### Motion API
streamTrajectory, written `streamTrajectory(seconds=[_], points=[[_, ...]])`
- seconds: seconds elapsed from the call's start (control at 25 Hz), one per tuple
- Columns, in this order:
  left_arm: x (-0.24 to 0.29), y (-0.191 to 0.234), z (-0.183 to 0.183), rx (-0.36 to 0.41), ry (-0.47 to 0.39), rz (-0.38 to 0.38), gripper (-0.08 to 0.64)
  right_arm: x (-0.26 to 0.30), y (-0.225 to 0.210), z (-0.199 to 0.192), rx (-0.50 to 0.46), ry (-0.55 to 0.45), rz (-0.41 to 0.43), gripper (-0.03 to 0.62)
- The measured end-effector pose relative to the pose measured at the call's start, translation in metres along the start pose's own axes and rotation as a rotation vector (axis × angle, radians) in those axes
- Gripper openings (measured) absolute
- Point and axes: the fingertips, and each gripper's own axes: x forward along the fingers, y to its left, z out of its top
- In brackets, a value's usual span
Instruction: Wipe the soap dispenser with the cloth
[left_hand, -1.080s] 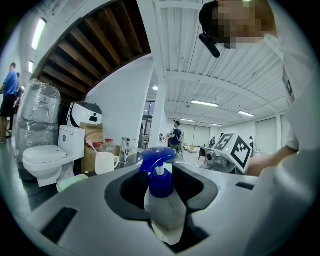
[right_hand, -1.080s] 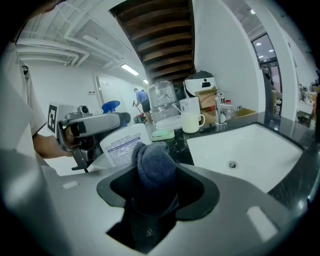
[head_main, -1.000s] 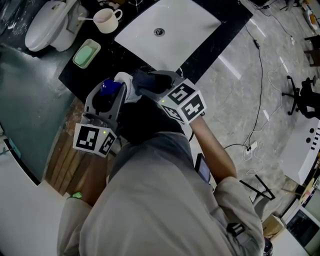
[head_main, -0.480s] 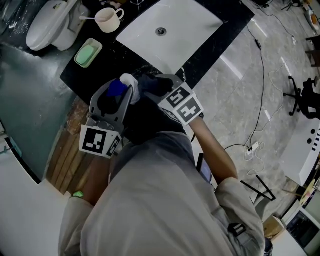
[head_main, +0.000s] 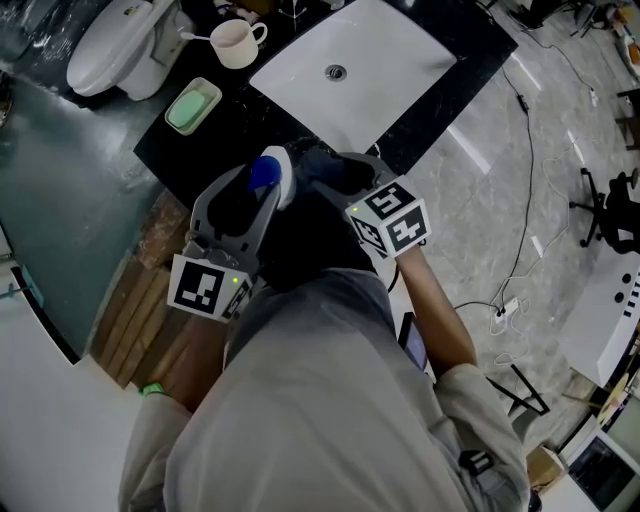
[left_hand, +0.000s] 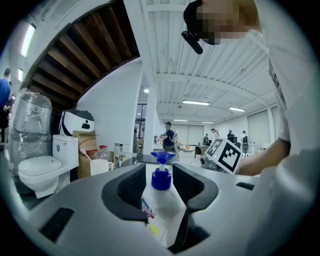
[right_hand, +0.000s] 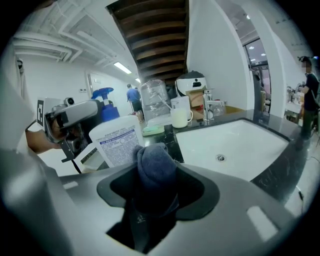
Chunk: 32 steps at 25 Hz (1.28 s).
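The soap dispenser (head_main: 283, 172) is a white bottle with a blue pump (left_hand: 162, 171). My left gripper (head_main: 262, 188) is shut on its body and holds it above the front edge of the black counter (head_main: 228, 118). My right gripper (head_main: 332, 172) is shut on a dark grey-blue cloth (right_hand: 154, 164). The bunched end of the cloth sticks out past the jaws and lies against the dispenser's labelled side (right_hand: 116, 143). In the left gripper view the right gripper's marker cube (left_hand: 225, 154) shows just beyond the bottle.
A white sink basin (head_main: 350, 62) is set in the counter beyond the grippers. A green soap dish (head_main: 192, 106), a mug with a toothbrush (head_main: 236, 42) and a toilet (head_main: 118, 38) stand to the left. Cables (head_main: 528, 160) run over the tiled floor at right.
The dispenser's blue pump has shifted right, closer to the right gripper and the cloth. Both grippers have stayed shut and moved slightly right in the view.
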Motion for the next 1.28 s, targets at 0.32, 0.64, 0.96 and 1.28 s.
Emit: streamTrajectory(seconds=[0.32,0.64,0.96,1.28], points=[[-0.010,0.001,-0.001,-0.040,-0.017,0.046,0.150,-0.023,0.006,0.014,-0.040,-0.063,-0.032,0.204],[-0.026,-0.008,0.005,-0.043,-0.051,0.041,0.150,-0.056,0.017,0.037,-0.078,-0.171,-0.102,0.202],[-0.052,-0.008,0.004,-0.052,-0.064,0.061,0.149,-0.085,0.029,0.052,-0.064,-0.263,-0.169,0.201],[-0.075,-0.004,0.009,-0.058,-0.098,0.083,0.054,-0.104,0.049,0.057,-0.072,-0.297,-0.191,0.196]])
